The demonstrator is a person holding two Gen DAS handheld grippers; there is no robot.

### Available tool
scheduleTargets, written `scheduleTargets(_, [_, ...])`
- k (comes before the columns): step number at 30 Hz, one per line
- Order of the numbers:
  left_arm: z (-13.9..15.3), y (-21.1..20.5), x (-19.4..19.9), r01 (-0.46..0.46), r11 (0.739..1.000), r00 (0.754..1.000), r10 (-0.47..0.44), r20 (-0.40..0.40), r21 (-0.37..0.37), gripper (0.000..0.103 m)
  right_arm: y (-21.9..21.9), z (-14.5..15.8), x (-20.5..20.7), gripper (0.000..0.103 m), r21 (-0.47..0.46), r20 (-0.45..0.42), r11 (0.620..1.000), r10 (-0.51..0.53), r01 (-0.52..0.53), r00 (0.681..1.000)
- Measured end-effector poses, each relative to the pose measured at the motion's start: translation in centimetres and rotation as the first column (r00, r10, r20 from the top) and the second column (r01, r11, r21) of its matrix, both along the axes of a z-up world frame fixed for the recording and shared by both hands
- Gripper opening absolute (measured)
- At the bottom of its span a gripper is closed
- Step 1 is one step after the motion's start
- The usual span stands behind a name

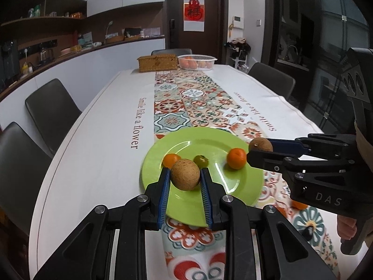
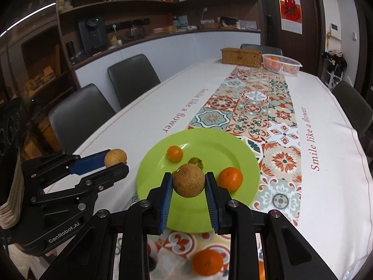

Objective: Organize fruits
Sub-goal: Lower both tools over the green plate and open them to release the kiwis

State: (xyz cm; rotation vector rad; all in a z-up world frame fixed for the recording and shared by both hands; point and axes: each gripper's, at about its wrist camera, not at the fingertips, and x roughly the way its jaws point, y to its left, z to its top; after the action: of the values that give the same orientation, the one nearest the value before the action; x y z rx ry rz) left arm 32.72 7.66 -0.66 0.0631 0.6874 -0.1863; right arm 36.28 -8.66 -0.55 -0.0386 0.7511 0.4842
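Note:
A green plate (image 1: pixel 209 140) (image 2: pixel 221 144) lies on the patterned runner near the table's front. On it are a small orange (image 1: pixel 171 159) (image 2: pixel 174 153), a small green fruit (image 1: pixel 201 160) (image 2: pixel 195 161) and a bigger orange (image 1: pixel 236 158) (image 2: pixel 230 178). My left gripper (image 1: pixel 185 175) (image 2: pixel 115 161) is shut on a tan round fruit (image 1: pixel 185 174) (image 2: pixel 115 157) above the plate's near left side. My right gripper (image 2: pixel 188 183) (image 1: pixel 260 150) is shut on a brown round fruit (image 2: pixel 189 180) (image 1: pixel 260 145) above the plate's near right side.
Another orange (image 2: pixel 207 262) (image 1: pixel 299 204) lies on the runner below the right gripper. A white basket (image 1: pixel 197 62) (image 2: pixel 281 64) with oranges and a wicker box (image 1: pixel 157 63) (image 2: pixel 241 57) stand at the table's far end. Grey chairs (image 1: pixel 52 112) line both sides.

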Motion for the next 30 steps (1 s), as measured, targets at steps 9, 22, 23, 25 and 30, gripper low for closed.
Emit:
scheduleTargets(9, [-2.8, 0.6, 4.1, 0.014, 1.000, 0.996, -0.015, -0.093, -0.008, 0.026, 1.6, -2.4, 3.3, 0.029, -0.072, -0.062, 0.997, -0.008, 0.003, 0.998])
scheduleTargets(22, [-4.7, 0.7, 7.5, 0.010, 1.000, 0.983, -0.014, -0.183, -0.020, 0.027, 3.0, -5.0, 6.0, 0.029, -0.107, -0.149, 0.994, -0.010, -0.006, 0.989])
scheduleTargets(23, [-4.7, 0.7, 7.5, 0.007, 1.000, 0.983, -0.010, -0.181, -0.016, 0.029, 2.9, -5.1, 6.0, 0.029, -0.103, -0.152, 0.995, -0.011, -0.005, 0.988])
scheduleTargets(25, [-4.5, 0.9, 7.3, 0.000, 1.000, 0.984, -0.002, -0.176, -0.010, 0.030, 2.7, -5.2, 6.0, 0.030, -0.096, -0.158, 0.995, -0.015, -0.001, 0.987])
scheduleTargets(30, [-3.8, 0.9, 6.2, -0.015, 1.000, 0.986, 0.017, -0.166, 0.008, 0.031, 2.2, -4.8, 5.3, 0.031, -0.091, -0.145, 0.996, -0.019, 0.006, 0.989])
